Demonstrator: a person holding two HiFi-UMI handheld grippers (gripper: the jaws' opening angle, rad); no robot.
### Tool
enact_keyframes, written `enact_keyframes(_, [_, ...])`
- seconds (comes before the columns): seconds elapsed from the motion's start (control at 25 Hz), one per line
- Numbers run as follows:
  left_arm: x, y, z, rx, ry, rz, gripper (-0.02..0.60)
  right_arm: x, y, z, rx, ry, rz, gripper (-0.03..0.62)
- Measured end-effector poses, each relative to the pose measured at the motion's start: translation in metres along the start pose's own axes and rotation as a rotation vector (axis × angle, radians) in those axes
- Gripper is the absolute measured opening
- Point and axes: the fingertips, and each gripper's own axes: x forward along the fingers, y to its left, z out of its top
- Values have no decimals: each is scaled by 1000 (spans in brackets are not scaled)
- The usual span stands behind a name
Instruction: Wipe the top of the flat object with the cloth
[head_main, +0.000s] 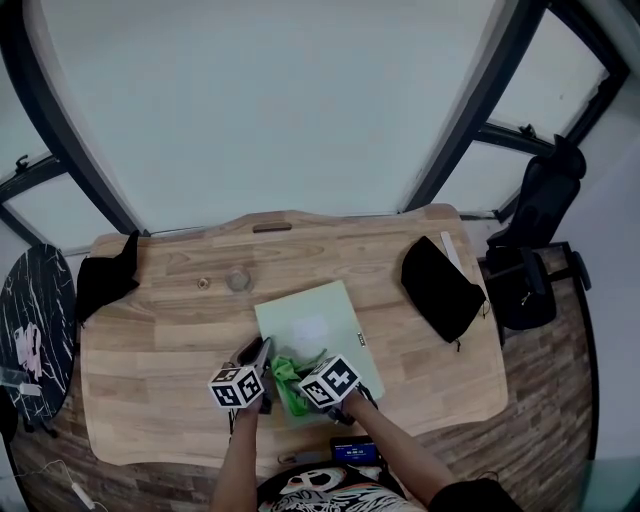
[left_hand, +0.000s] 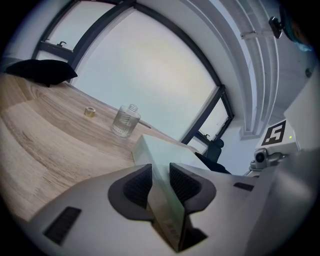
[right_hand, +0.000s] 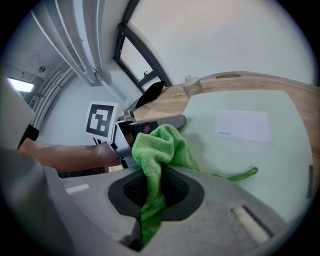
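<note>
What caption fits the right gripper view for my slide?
Right tool shut on green cloth, pale flat object and its white label just ahead.

Pale green flat object bears a white label; bunched green cloth sits on its 6 o'clock edge.

Pale matt wood of the table with visible grain, flat object smooth and matt, cloth of fuzzy green fabric, small bottle of clear ribbed glass, left hand-held gripper of matt grey plastic, its pads dark and ribbed.
</note>
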Motion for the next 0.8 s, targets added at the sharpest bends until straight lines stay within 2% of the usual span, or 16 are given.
enact_keyframes(0.16, [0, -1, 0, 16, -8, -1, 110, 1, 3, 0, 29, 5, 39, 25])
enact_keyframes(0.48, [-1, -1, 0, 4, -7, -9, 110, 1, 7, -8, 29, 30, 51, 25])
enact_keyframes(0.8, [-1, -2, 1, 33, -18, -1, 110, 0, 16, -15, 38, 37, 91, 25])
